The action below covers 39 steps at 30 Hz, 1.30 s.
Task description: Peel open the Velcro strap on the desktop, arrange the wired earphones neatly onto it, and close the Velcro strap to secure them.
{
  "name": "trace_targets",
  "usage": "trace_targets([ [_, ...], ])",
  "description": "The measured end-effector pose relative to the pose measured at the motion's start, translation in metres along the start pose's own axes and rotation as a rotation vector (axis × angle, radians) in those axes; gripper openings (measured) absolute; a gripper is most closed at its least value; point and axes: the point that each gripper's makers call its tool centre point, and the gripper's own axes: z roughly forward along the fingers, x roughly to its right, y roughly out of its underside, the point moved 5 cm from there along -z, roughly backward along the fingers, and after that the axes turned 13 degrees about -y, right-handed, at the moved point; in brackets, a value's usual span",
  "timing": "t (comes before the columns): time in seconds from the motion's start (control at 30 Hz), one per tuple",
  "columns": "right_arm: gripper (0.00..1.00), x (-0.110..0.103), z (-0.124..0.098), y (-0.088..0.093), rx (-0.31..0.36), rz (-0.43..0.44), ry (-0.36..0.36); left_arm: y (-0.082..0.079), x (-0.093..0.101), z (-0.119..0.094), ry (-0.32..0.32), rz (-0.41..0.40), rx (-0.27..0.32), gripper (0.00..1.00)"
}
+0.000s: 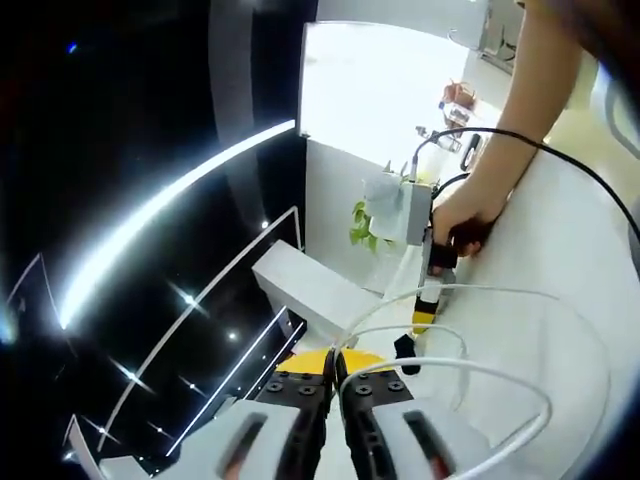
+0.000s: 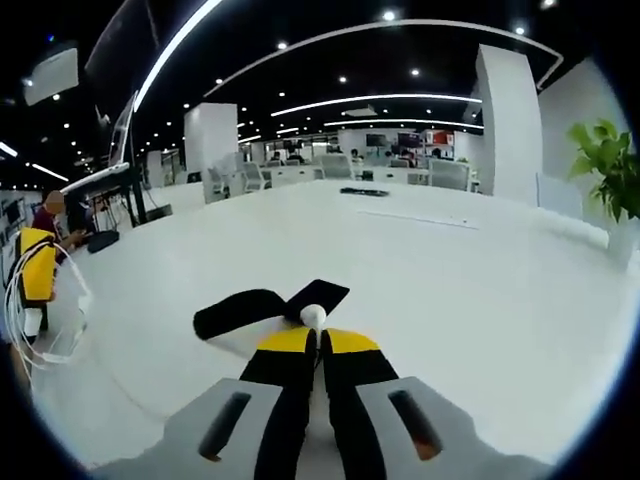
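In the left gripper view, the left gripper [image 1: 335,372] rises from 6 o'clock with its two jaws pressed together; the yellow tips meet, and the white earphone cable [image 1: 470,368] comes out from between them, so the cable is pinched there; from the tips the cable runs toward 3 o'clock in several loose loops over the white tabletop [image 1: 560,260]; a small black piece, too small to name, lies on the tabletop just beside the loops, at about 1 o'clock from the tips; further out at 1 o'clock the right gripper [image 1: 425,320] points down toward the tabletop, held by a person's hand [image 1: 468,215]; a black cable [image 1: 560,165] arcs over that hand; behind it a small green plant [image 1: 362,225] stands at the tabletop's edge.

In the right gripper view, the right gripper [image 2: 314,338] also has its jaws closed, and a small white earbud [image 2: 313,316] sits right at the tips, apparently nipped between them; directly beyond, at 12 o'clock, the black Velcro strap [image 2: 262,306] lies flat on the tabletop [image 2: 420,260], one end spread toward 10 o'clock; at 9 o'clock, well apart, the white cable loops hang beside the yellow tip of the left gripper; a green plant [image 2: 603,165] stands at 3 o'clock.
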Motion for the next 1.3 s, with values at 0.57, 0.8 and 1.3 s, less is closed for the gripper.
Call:
trace_targets([
  [0.57, 0.06, 0.001, -0.016, -0.010, 0.113, 0.083, -0.002, 0.000, 0.000, 0.000, -0.004, -0.001, -0.001, 0.06],
  [0.8, 0.06, -0.006, -0.021, -0.016, 0.151, 0.101, -0.031, 0.000, 0.000, 0.000, -0.004, -0.002, -0.002, 0.06],
  [1.3, 0.06, -0.027, -0.027, -0.029, 0.204, 0.078, -0.127, 0.001, 0.000, 0.000, 0.002, 0.001, -0.007, 0.06],
])
